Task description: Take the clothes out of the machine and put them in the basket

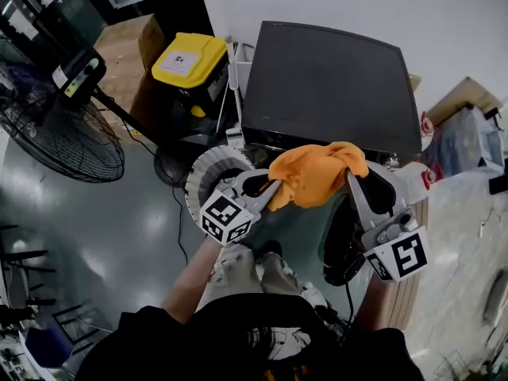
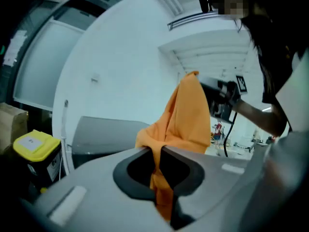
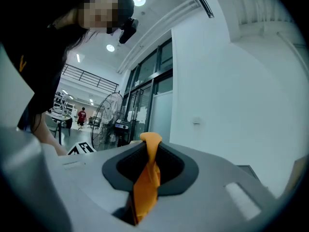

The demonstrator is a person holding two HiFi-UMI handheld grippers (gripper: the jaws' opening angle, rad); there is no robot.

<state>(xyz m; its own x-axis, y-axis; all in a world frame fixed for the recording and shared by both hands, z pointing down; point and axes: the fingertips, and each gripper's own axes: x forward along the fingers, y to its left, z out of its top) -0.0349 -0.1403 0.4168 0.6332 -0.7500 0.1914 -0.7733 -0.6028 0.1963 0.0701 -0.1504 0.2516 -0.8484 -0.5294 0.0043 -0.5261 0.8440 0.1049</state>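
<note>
An orange cloth garment (image 1: 317, 173) hung in the air between the two grippers, in front of the near edge of the dark grey box-shaped machine (image 1: 329, 86). The left gripper (image 1: 268, 197) had its jaws clamped on one end and the right gripper (image 1: 353, 179) pinched the other. The glossy grey floor (image 1: 119, 228) lay open to the left, bounded farther off by a black wire-caged fan (image 1: 67, 137) and a yellow-lidded bin (image 1: 189, 58). A white ribbed round basket (image 1: 208, 173) sat just below the left gripper, which hid its inside. The machine's opening was covered by the cloth and the grippers. The garment's long axis ran left to right, bunched upward in the middle.
</note>
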